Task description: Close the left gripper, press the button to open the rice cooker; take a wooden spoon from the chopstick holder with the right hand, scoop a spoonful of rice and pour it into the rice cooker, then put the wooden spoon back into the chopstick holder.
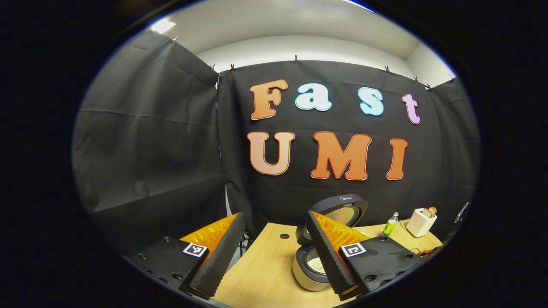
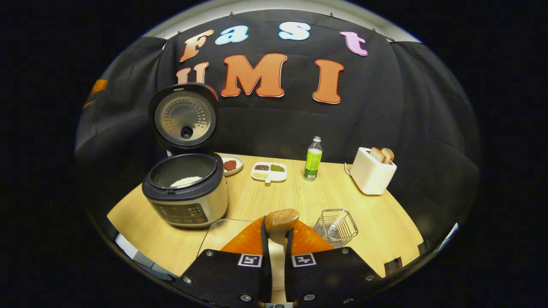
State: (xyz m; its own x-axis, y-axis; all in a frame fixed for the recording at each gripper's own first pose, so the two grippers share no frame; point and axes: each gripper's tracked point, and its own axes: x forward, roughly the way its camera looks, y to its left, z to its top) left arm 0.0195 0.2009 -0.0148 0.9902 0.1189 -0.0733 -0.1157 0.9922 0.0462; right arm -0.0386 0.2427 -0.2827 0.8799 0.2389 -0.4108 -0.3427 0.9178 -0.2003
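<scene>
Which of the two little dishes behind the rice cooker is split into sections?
The white rectangular dish, nearer the green bottle. It holds separate piles in compartments, while the round plate beside the rice cooker holds a single reddish heap.

Black cloth walls (image 1: 150, 141), wooden table (image 2: 299, 196), white ceiling (image 1: 278, 25).

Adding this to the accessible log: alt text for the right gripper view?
The right gripper is shut on a wooden spoon, held above a wooden table. To the left stands the rice cooker, lid up, with white rice in the pot; a wire holder sits right of the spoon, with a bottle and toaster behind.
</scene>
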